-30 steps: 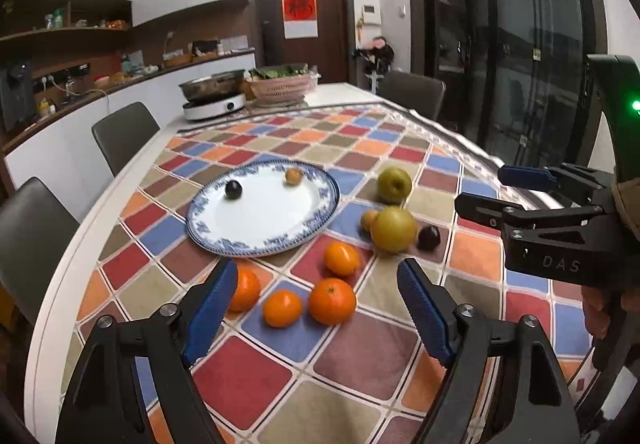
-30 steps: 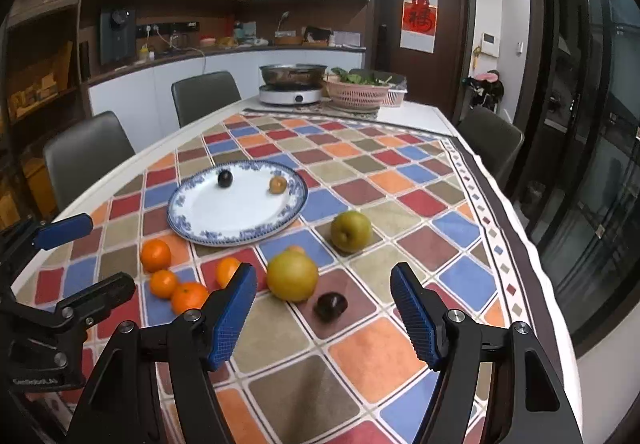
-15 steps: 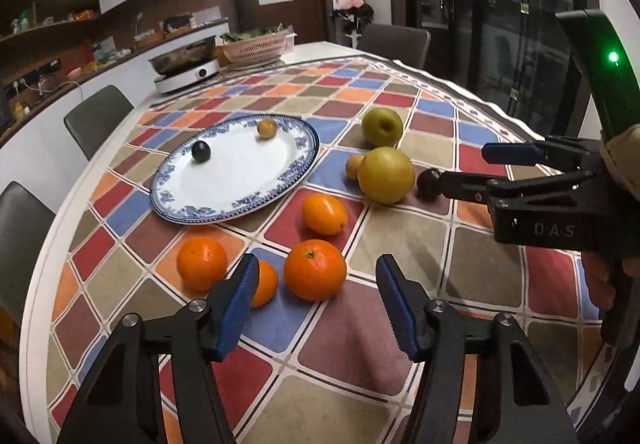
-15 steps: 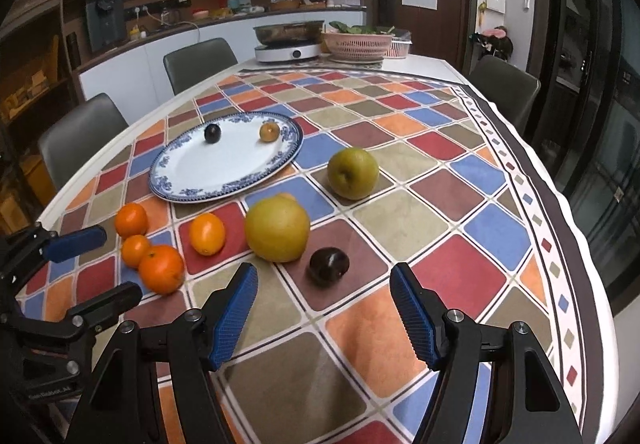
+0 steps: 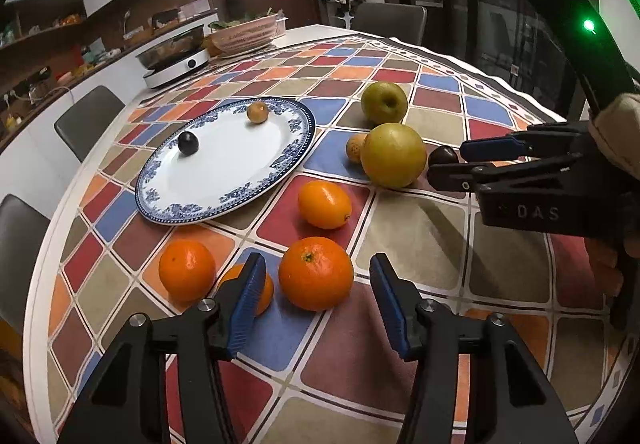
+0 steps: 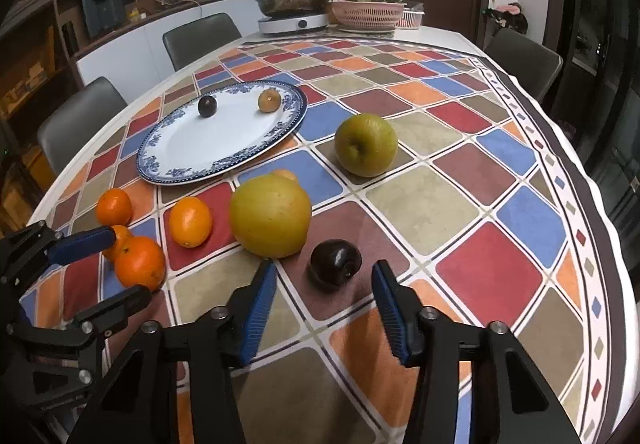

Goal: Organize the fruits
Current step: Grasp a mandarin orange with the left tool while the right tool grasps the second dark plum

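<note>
Fruit is mostly not sorted yet. The plate (image 5: 224,200) has only two small fruits on it: a dark plum (image 5: 188,143) and a little brown fruit (image 5: 257,112). All the others sit on the checked cloth (image 6: 460,200) beside the plate. So I think the job has just begun, and lots of fruit is left to go on the plate.

The left gripper (image 5: 318,306) is open and holds nothing. A big orange (image 5: 316,273) sits right in front of it, lined up with the gap between the two blue pads (image 5: 248,304), just past their tips. A smaller orange (image 5: 262,290) peeks out from behind the left pad. One more orange (image 5: 187,270) is further left, and an oval orange (image 5: 325,204) lies nearer the plate.

The right gripper (image 6: 325,302) is open too, and empty. A second dark plum (image 6: 336,262) lies just ahead of its tips, in line with the gap. The yellow pear (image 6: 271,216) is close by on the left, almost touching the left pad tip. A small orange fruit (image 6: 285,174) hides behind the pear. The green apple (image 6: 366,150) is further back.

I guess each gripper is set to close on the fruit in front of it.
</note>
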A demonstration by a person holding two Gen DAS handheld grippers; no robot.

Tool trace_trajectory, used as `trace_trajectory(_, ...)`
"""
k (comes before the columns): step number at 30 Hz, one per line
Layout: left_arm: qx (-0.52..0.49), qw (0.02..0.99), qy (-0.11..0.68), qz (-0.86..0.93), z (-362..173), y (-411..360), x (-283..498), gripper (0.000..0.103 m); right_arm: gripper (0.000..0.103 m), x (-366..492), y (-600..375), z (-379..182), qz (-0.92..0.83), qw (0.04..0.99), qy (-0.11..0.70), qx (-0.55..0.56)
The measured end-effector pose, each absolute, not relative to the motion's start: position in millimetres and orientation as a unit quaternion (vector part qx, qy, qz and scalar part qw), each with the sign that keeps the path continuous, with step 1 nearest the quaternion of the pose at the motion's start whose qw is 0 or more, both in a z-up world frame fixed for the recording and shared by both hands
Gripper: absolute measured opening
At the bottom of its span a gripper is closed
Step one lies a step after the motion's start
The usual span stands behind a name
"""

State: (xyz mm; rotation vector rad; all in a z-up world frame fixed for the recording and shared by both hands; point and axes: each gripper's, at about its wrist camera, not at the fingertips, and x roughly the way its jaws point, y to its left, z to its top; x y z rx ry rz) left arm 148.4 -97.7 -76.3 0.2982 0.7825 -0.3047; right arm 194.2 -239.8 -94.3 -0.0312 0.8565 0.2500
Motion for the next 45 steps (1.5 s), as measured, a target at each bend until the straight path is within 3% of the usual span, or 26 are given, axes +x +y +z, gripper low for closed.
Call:
trace_trajectory(7,0.157,0.897,0.386,-0.145,-81.0,-101.8,155.3,0.042,0.041,203.6,-239.8,-100.5,0.115,0.897,0.426,-0.016)
trace_trajectory(11,0.151,0.898,0.387,-0.148,-80.6,-99.8,156.5,0.041,0.030,206.0,-240.5,-103.7,0.112,0.897,0.428,-0.014)
trace_trajectory(20,0.108,0.901,0.390,-0.157,-73.3,-91.3,157.5,0.040,0.029,199.1,-242.2,-100.7,0.113,0.899,0.424,-0.008)
trace_trajectory(45,0.072,0.937,0.306,-0.154,-4.3,-65.5,121.0,0.040,0.029,151.9,-214.8,-35.3,0.152,0.913,0.378,-0.002)
